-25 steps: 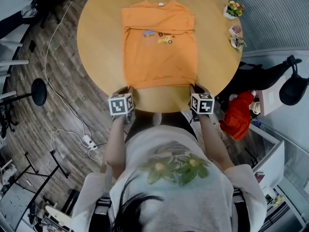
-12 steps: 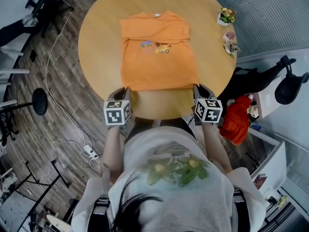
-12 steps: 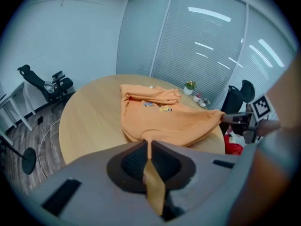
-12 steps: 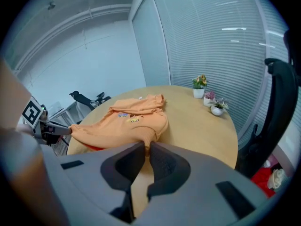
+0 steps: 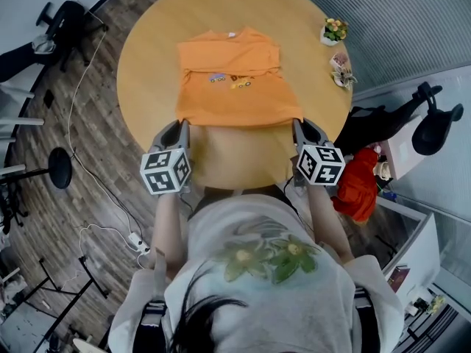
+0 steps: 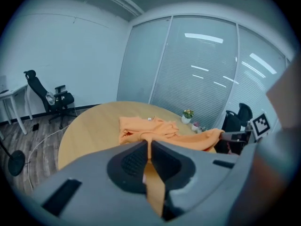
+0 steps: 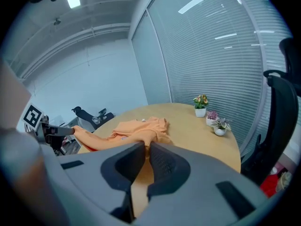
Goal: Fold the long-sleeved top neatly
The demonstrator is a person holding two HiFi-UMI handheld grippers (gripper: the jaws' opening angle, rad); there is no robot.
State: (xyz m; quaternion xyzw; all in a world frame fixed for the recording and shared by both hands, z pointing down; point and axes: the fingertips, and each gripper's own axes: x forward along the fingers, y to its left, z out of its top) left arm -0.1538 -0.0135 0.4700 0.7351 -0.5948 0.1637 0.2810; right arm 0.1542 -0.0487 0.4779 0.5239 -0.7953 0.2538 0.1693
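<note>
The long-sleeved top is orange and lies face up in the middle of the round desk. Its near hem is raised clear of the desk's near edge and stretched between my two grippers. My left gripper has its jaws pinched narrow on the hem's left corner, with a strip of orange cloth running straight down between the pads. My right gripper is clamped the same way on the right corner. The marker cubes ride just behind, closest to me. Past the lifted hem the body is flat on the desk, and the sleeves look to be already tucked in across the chest, since the outline is nearly a plain rectangle. I judge this to be the start of the bottom-to-collar fold. The next move calls for carrying both corners forward together, level and taut. They should then lower so that the hem lands square on the shoulders without dragging the layers underneath. The chest carries a small print of what look like toy vehicles, but I can read no words in it. The white neck label at the collar is too small to read. Farthest off, two little potted plants stand at the desk's far right edge.
</note>
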